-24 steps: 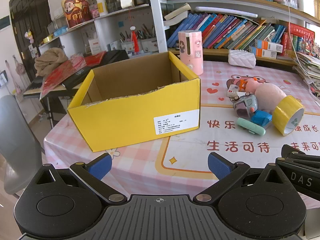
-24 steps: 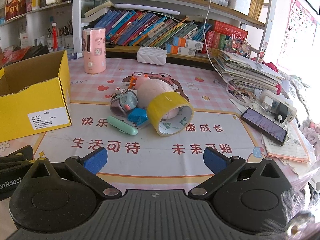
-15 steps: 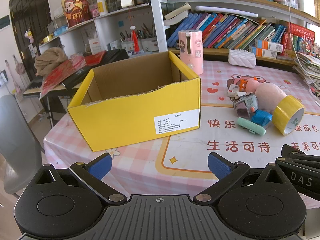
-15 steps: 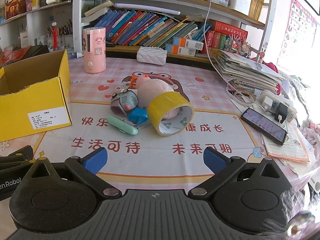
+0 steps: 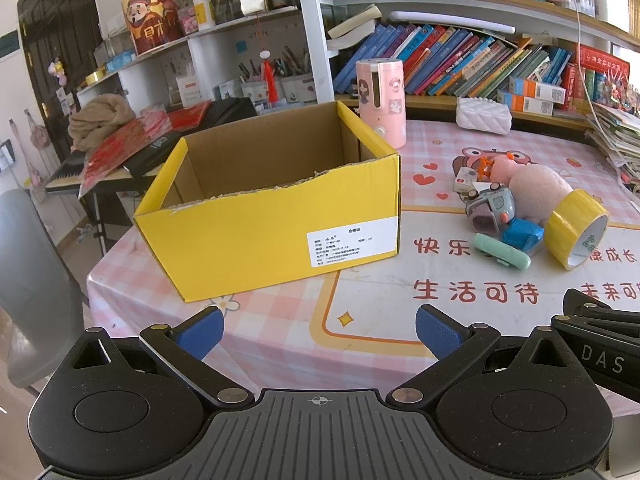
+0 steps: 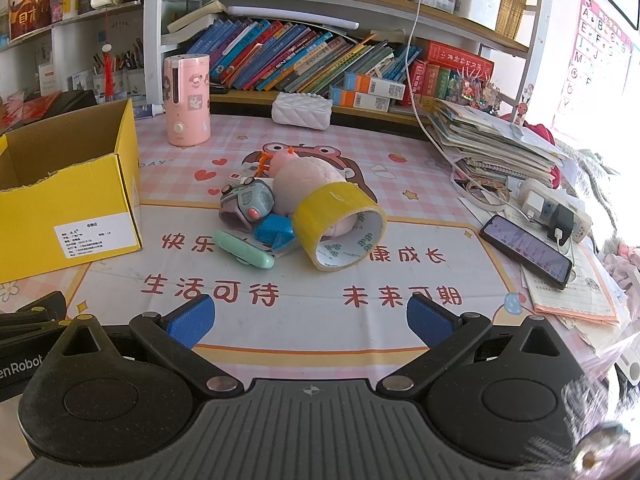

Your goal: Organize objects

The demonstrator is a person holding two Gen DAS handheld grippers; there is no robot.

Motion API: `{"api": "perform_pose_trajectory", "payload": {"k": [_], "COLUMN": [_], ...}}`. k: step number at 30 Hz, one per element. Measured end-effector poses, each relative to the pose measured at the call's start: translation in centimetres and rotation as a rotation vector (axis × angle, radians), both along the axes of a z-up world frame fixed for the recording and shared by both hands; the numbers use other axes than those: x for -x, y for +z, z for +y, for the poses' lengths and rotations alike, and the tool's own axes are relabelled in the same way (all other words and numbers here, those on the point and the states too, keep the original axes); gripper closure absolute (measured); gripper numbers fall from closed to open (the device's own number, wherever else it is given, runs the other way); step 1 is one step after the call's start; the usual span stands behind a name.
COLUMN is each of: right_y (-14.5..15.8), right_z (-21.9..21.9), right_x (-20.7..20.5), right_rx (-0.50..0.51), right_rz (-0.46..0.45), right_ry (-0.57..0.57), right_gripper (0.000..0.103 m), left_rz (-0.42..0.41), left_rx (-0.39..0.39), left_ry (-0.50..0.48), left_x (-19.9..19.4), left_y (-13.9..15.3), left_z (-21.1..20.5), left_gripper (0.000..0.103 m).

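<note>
- We see both sets of jaws spread wide and empty: the left gripper faces the box, the right gripper the pile.
- The box sits open on the counter's left.
- To its right the tape, plush, toy car, blue block and green stick touch in one heap.

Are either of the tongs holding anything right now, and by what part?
Nothing is held: left tongs and right tongs are both open and empty.
</note>
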State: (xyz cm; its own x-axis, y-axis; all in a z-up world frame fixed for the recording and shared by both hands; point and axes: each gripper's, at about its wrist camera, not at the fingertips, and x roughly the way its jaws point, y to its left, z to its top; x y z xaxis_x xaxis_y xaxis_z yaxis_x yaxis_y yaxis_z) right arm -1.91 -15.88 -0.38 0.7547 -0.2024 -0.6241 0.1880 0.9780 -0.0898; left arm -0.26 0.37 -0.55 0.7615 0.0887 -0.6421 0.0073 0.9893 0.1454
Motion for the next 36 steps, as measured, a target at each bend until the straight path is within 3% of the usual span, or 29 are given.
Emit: {"api": "perform_pose_trajectory", "payload": {"k": [36], "right_y": [-0.12], "right_z": [-0.04], "right_x": [0.04], "right_rx": [0.003], "right_rz": [0.004], "right_ry": [0.002], "right_gripper": [0.000], "left_rz": [0.005], "left_rx": [0.002], "left_ry": [0.001], "left_x": [0.04], "left_y": [-0.21], "left_z": [0.18], "left_gripper": [0.001]}}
